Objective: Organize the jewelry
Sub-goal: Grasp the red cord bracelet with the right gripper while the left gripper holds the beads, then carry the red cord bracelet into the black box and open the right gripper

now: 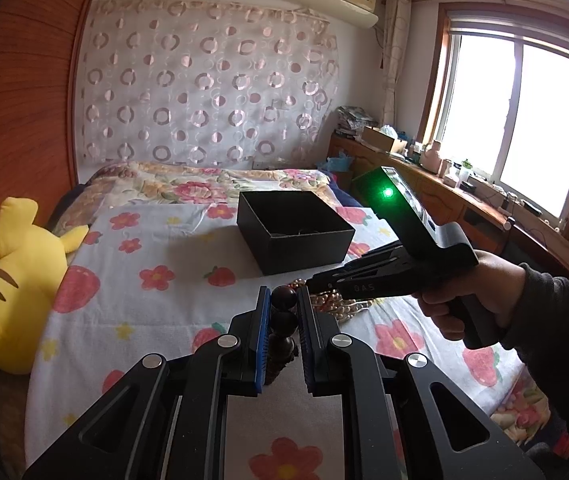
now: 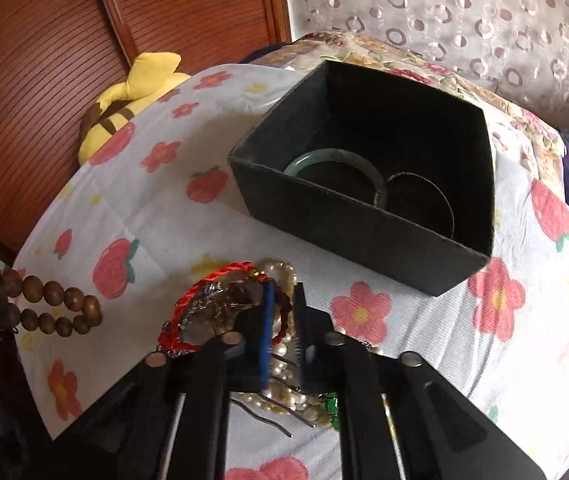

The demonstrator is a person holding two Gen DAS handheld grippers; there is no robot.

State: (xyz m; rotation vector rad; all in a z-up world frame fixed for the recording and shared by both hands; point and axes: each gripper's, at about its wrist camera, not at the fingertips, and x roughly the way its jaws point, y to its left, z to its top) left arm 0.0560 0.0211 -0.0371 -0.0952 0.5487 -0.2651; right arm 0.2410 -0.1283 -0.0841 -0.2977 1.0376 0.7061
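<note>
Left gripper [image 1: 284,300]: nearest the left wrist lens; its jaws are clamped on a string of dark wooden beads [image 1: 283,312], held above the flowered sheet [image 1: 156,248]; the rest of the strand is seen in the right wrist view, hanging out to the left [image 2: 50,304].

Right gripper [image 2: 284,300]: lowered into the jewelry pile [image 2: 244,308]; the jaws stand close together around a red cord bracelet [image 2: 200,292] and pearls [image 2: 284,364]; whether anything is firmly gripped cannot be told.

Pile: red cord, pearls, a brownish piece with foil-like edging, a wavy hairpin [image 2: 268,420] and a green item [image 2: 330,408] are tangled together on the sheet, just in front of the box.

Black box [image 2: 364,216]: open, near the pile; 2 bangles are already laid inside, a green one [image 2: 336,160] and a thin dark one [image 2: 420,196], touching or nearly so.

Stage, as judged: sorting is partly done; 1 strand is lifted and a 2nd piece is being sought.

Risk: the cord may be caught on the pearls, so that several pieces are dragged up at once and dropped short of the box; the hanging beads may be swung against the box wall, which looks light enough to be shifted.

Also seen: a yellow plush toy [image 1: 16,280] at the bed's edge.
</note>
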